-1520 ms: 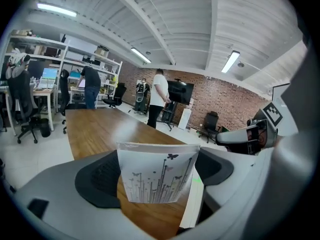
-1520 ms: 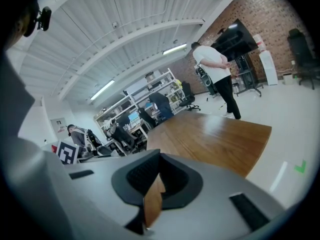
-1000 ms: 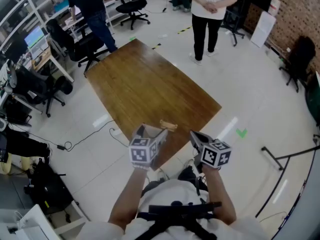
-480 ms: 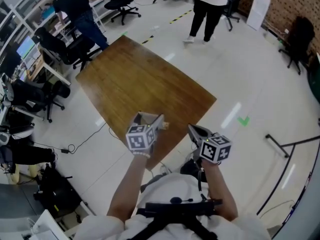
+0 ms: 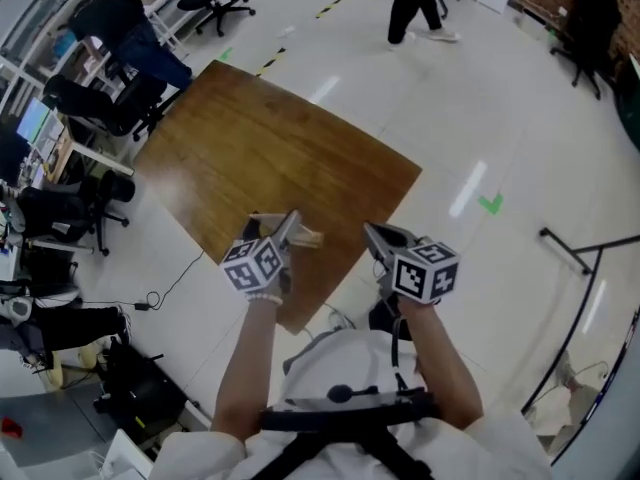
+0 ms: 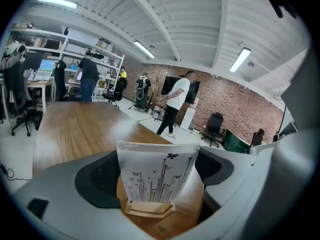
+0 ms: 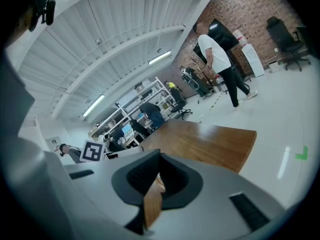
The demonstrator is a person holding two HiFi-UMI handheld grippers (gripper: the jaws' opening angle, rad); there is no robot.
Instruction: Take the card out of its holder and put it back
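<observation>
Left tongs (image 6: 157,164) are wide open, sitting either side of the butterfly card (image 6: 155,181) without touching it; card's upright in its little wooden holder (image 6: 150,209) near the close edge of the wooden surface (image 5: 270,138); right tongs (image 7: 155,176) closed, empty, just off that edge.

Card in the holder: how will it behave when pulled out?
The card looks thin yet stands straight, so probably light and slightly bendy. Its small wooden holder just rests on the table, so it may slide or lift along.
</observation>
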